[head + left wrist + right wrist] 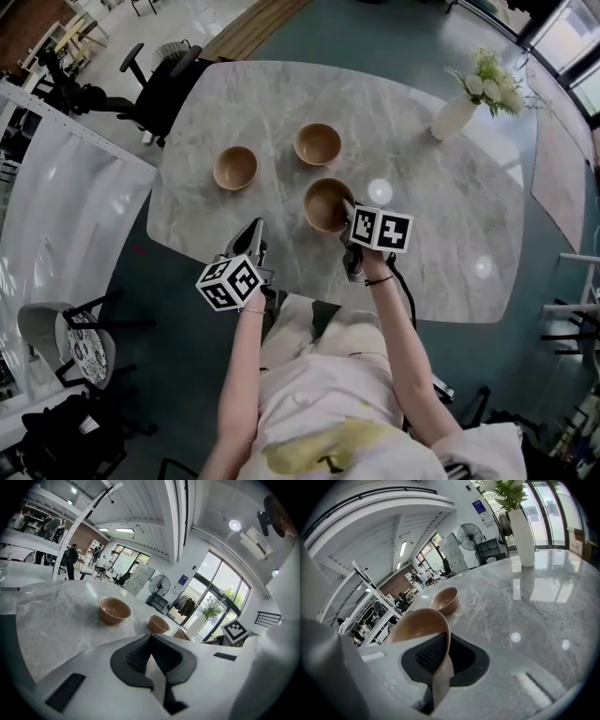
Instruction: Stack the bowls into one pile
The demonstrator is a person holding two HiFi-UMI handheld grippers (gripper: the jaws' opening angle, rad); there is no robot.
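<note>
A rounded grey marble bench stands on a dark teal floor, with a white vase of pale flowers near its far corner. The right claw is clamped on the rim of a tan round bowl over the bench's near side. A second tan bowl and a third tan bowl sit apart beyond it. The left claw is closed and empty at the near edge.

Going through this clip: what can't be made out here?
Head view: jaws of the right gripper are hidden under its marker cube; whether the held bowl touches the table is unclear.
Right gripper view: one loose bowl unseen, probably behind the held bowl.
Left gripper view: the left gripper itself hides most of the held bowl.
</note>
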